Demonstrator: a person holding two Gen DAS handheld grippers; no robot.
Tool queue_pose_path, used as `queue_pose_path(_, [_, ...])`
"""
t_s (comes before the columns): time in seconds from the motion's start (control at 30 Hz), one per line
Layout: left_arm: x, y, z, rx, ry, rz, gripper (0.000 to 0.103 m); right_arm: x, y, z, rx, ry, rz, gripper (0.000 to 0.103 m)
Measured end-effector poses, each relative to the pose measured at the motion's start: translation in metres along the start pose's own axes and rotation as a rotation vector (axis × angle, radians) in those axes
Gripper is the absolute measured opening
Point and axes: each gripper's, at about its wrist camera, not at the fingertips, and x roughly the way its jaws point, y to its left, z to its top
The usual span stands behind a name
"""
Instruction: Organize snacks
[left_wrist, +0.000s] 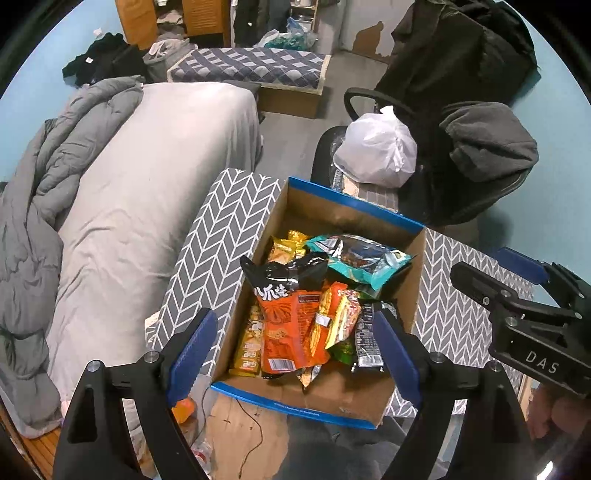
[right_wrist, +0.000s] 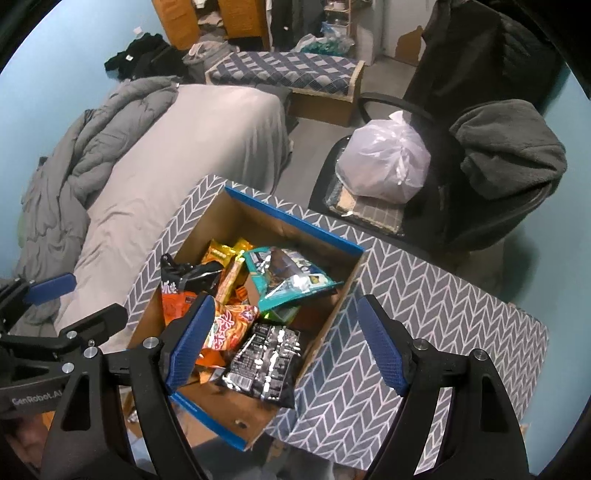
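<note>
A cardboard box with a blue rim (left_wrist: 352, 205) (right_wrist: 291, 218) stands on a table with a grey chevron cloth (left_wrist: 218, 236) (right_wrist: 424, 295). Inside lie several snack bags: an orange and black bag (left_wrist: 291, 314) (right_wrist: 177, 295), a teal bag (left_wrist: 360, 258) (right_wrist: 291, 280), a black packet with white print (right_wrist: 264, 360) (left_wrist: 367, 339), yellow packs (left_wrist: 286, 245) (right_wrist: 221, 254). My left gripper (left_wrist: 295, 350) hangs open above the box, nothing between its blue pads. My right gripper (right_wrist: 284, 347) is open too, above the box's near right corner, holding nothing.
A bed (left_wrist: 147, 177) with a grey duvet (left_wrist: 40, 206) lies left of the table. Behind the table, an office chair (right_wrist: 491, 177) carries a white plastic bag (left_wrist: 376, 147) (right_wrist: 384, 162) and dark clothes. A patterned bench (left_wrist: 255, 66) stands farther back.
</note>
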Motion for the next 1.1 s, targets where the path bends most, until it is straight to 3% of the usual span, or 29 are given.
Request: queue_pose_path(1.1, [-0.023,-0.009,-0.006,0.015,-0.028,0.004,0.087,-0.031,-0.007,-0.017,0.057,-0.038,0.003,0.080])
